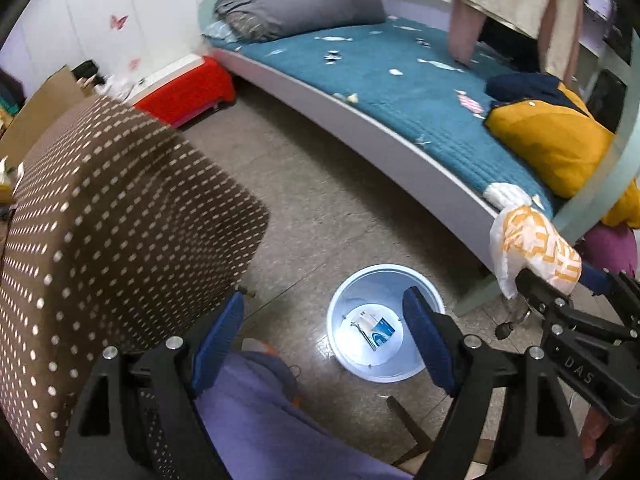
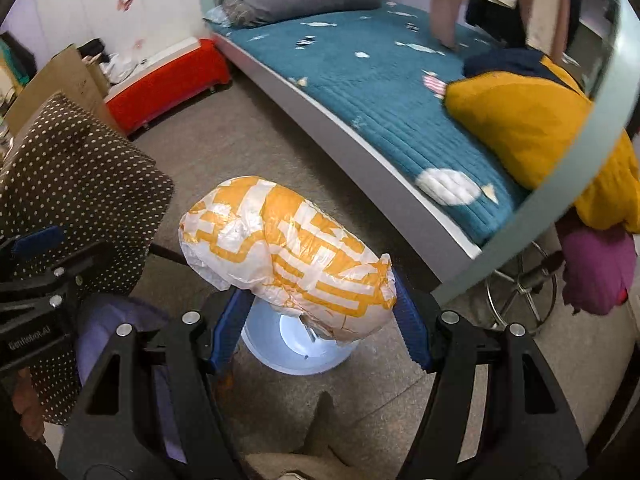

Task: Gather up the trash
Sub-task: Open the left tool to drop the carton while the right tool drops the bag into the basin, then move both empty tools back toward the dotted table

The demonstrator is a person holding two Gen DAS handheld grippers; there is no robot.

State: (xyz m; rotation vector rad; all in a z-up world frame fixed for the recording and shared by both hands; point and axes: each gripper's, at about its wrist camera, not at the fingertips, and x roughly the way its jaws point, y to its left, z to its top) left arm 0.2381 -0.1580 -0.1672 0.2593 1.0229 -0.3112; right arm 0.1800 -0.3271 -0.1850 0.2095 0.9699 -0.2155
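Observation:
A pale blue bin (image 1: 348, 300) stands on the floor, and a white and blue packet (image 1: 376, 330) lies in its bottom. My left gripper (image 1: 324, 340) hangs above the bin's left side, open, with nothing between its blue pads. My right gripper (image 2: 320, 328) is shut on a puffy white and orange plastic bag (image 2: 288, 252), which fills the gap between its pads and sticks out forward. The bin (image 2: 272, 344) shows directly under that bag. In the left wrist view the right gripper (image 1: 560, 280) and its bag (image 1: 536, 248) are at the right, beside the bed's corner.
A brown polka-dot seat (image 1: 120, 220) rises at the left. A bed (image 1: 400, 92) with a teal blanket, a grey pillow and yellow fabric (image 1: 552, 140) runs along the right. A red box (image 1: 188, 88) sits by the wall. A purple-trousered leg (image 1: 260, 420) is near the bin.

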